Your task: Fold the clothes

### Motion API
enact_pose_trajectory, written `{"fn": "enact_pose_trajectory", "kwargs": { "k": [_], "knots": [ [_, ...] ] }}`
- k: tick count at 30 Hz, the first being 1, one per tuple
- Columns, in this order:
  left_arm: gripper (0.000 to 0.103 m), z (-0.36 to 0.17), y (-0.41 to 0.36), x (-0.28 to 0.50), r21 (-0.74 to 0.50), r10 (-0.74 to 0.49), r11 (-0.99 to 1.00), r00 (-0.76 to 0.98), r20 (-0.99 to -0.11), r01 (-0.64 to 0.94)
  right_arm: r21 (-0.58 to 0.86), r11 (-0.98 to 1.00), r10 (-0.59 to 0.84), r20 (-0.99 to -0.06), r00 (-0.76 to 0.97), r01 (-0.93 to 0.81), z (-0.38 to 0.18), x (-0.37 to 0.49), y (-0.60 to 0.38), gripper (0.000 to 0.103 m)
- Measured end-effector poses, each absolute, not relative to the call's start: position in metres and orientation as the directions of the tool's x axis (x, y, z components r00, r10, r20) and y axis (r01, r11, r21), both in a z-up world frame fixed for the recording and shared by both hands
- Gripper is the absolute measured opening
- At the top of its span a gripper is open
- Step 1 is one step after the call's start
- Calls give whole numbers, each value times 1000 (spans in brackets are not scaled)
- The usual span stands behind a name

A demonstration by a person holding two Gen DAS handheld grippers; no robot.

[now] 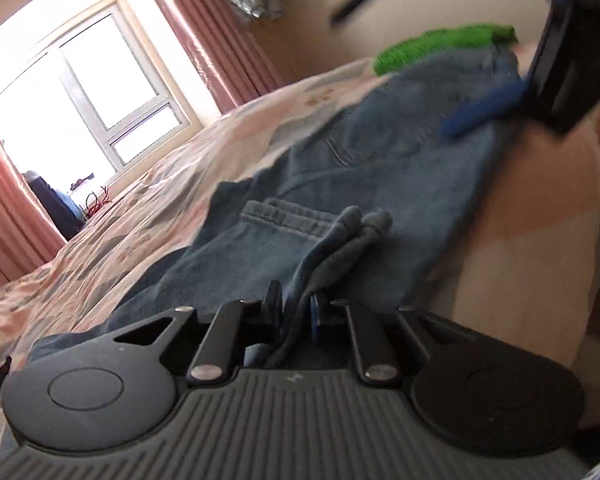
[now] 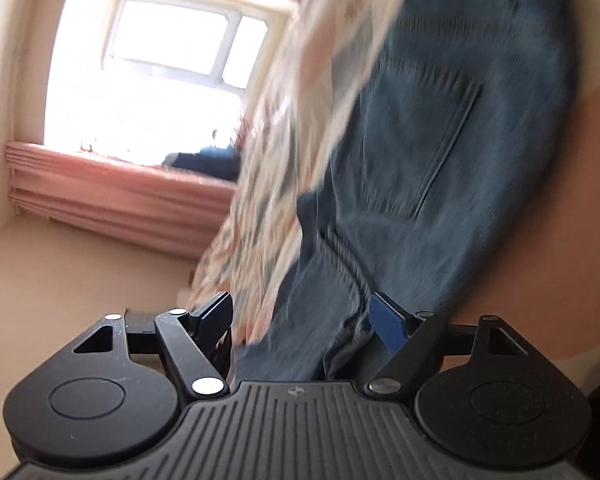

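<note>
1. Centrally, a pair of blue jeans [image 1: 340, 184] lies spread across the patterned bedspread [image 1: 140, 216], waistband and back pocket facing up.
2. Left gripper [image 1: 296, 312]: fingers drawn almost together, pinching a bunched fold of the denim that rises between them.
3. Right gripper [image 2: 304, 320]: fingers spread wide, with denim lying in the gap; neither finger visibly presses on the cloth. In the left wrist view this tool appears blurred at upper right, over the far end of the jeans.
4. Green cloth [image 1: 440, 46]: rests on the bed just beyond the jeans, touching their far edge.
5. Background: bright window [image 1: 80, 96] flanked by pink curtains [image 1: 216, 36].
</note>
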State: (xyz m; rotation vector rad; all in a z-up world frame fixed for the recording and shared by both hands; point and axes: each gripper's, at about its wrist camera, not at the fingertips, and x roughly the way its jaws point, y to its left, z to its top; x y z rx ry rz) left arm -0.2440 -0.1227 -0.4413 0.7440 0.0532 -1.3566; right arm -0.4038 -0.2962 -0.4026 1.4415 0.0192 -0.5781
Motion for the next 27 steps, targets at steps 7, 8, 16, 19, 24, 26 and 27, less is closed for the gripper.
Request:
{"fn": "enact_pose_trajectory", "kwargs": {
  "k": [7,8,16,19,24,26,27],
  "knots": [
    [13,-419,-115,-239,411,-886,36,220,-409,911,902,-85,-255,-431,866,424,-422,-347,-324,66],
    [13,-419,-115,-237,406,-887,34,215,-409,913,904,-92,-246,-427,870,417,-424,-341,-328,66],
    [20,-418,-111,-223,378,-878,10,189,-440,926,867,-71,-168,-498,851,493,-442,-298,-353,18],
    [24,-409,-103,-213,358,-870,-8,170,-462,934,847,8,-175,-522,835,531,-439,-294,-352,14],
    [24,-352,-67,-166,184,-888,-10,76,-453,983,792,198,-262,-524,810,577,-400,-295,-342,13],
    [24,-330,-63,-131,115,-891,48,95,-445,992,738,298,-303,-528,793,605,-376,-297,-338,13],
    [23,-322,-65,-113,88,-885,83,114,-452,993,705,348,-325,-528,785,618,-363,-301,-337,12]
  ]
}}
